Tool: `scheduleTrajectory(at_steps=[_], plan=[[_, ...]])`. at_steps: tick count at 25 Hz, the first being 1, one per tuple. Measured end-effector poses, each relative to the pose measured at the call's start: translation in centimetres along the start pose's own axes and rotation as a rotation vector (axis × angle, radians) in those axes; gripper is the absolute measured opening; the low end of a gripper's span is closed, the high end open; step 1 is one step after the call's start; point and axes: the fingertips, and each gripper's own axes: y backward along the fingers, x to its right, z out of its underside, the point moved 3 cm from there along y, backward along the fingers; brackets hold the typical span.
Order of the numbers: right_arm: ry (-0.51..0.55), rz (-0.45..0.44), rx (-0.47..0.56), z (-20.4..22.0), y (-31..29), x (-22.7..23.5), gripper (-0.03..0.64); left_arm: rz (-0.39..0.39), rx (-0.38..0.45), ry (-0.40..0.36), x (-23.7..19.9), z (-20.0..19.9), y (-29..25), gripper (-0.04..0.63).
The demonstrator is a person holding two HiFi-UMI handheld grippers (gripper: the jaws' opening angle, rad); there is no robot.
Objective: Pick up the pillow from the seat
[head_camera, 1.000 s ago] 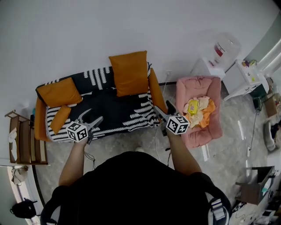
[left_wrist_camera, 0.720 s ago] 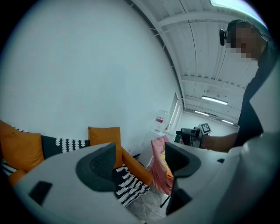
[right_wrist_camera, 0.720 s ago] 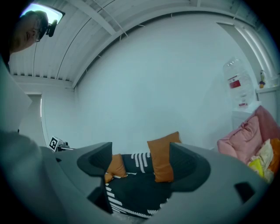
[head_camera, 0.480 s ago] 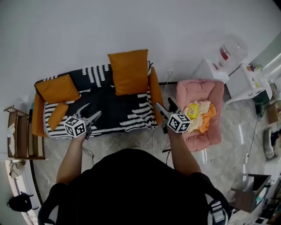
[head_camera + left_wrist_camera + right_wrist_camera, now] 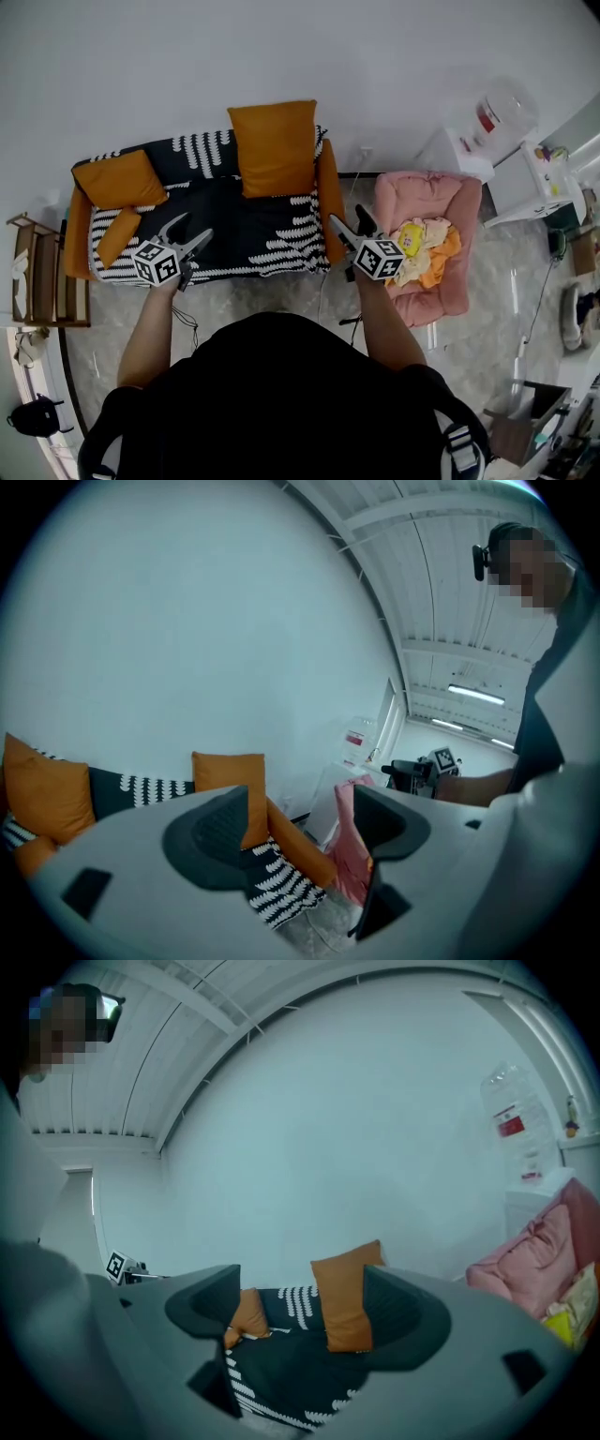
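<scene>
My left fingers (image 5: 223, 834) and right fingers (image 5: 405, 1324) have edged nearer the sofa (image 5: 246, 234), both open and empty. The large orange pillow (image 5: 274, 148) stands on the seat; I should pinch its 2 side edges.

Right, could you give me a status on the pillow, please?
Left gripper and right gripper open, empty. Big orange pillow propped on sofa, untouched. Nothing blocking.

pillow (image 5: 343, 1288) edge behind right tool (image 5: 302, 1305) | pink bed (image 5: 534, 1251) cut off (right side) | contents (image 5: 579, 1305) possibly clothes
</scene>
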Motion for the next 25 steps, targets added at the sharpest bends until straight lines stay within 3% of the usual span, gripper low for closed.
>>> scheduleTrajectory(at_steps=[8, 25], plan=[[-0.004, -0.028, -0.019, -0.2, -0.4, 1.8, 0.414, -0.037, 0.012, 0.003, 0.9, -0.1, -1.2, 0.357], [0.022, -0.022, -0.037, -0.8, 0.7, 2.6, 0.414, -0.038, -0.015, -0.003, 1.6, 1.1, -1.0, 0.357]])
